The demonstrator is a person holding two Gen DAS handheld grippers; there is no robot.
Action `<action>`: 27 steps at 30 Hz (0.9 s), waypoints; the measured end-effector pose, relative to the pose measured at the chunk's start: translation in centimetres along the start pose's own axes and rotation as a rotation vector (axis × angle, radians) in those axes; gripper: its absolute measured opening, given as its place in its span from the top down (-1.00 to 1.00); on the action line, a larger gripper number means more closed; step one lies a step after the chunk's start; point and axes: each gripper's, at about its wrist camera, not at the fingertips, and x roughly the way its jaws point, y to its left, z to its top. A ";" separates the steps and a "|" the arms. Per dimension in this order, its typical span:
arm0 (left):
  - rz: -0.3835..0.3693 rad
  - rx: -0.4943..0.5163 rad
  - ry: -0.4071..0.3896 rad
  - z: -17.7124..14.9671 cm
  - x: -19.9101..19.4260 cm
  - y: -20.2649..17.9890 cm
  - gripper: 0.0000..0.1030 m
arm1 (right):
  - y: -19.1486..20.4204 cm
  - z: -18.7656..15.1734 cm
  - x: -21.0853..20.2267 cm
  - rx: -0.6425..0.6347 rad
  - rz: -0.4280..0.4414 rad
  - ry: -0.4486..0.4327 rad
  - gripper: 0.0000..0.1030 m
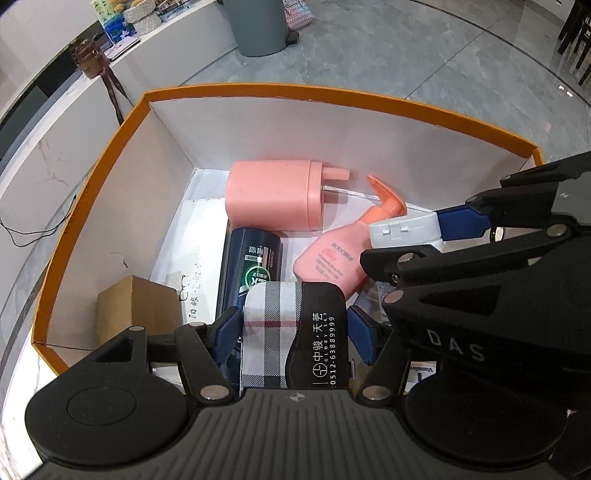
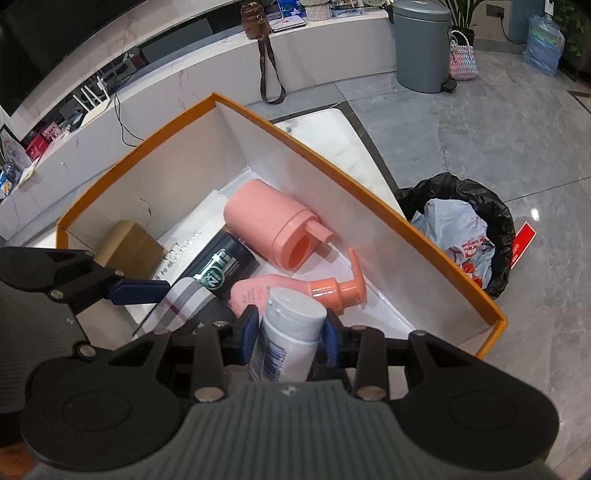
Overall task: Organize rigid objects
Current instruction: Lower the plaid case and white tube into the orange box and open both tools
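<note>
An orange-rimmed white box (image 1: 110, 206) (image 2: 424, 266) holds a pink container (image 1: 273, 192) (image 2: 269, 221), a pink pump bottle (image 1: 332, 254) (image 2: 295, 288), a dark bottle (image 1: 251, 269) (image 2: 221, 266) and a small cardboard carton (image 1: 136, 306) (image 2: 129, 243). My left gripper (image 1: 291, 325) is shut on a plaid-and-black case (image 1: 295, 332) (image 2: 184, 302), held low inside the box over the dark bottle. My right gripper (image 2: 290, 328) (image 1: 424, 240) is shut on a white bottle (image 2: 288, 325) with a flip cap (image 1: 404, 230), just above the pump bottle.
The box stands on a white marble surface (image 2: 325, 125). A black-lined waste bin (image 2: 469, 236) sits on the grey floor to the box's right. A grey pedal bin (image 2: 421, 44) (image 1: 258, 26) and a brown bag (image 2: 255, 20) on a ledge lie beyond.
</note>
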 end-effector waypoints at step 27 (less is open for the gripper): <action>0.122 0.066 0.017 0.4 -1.1 -0.7 -0.49 | 0.7 0.5 -0.5 -0.043 -0.047 -0.007 0.10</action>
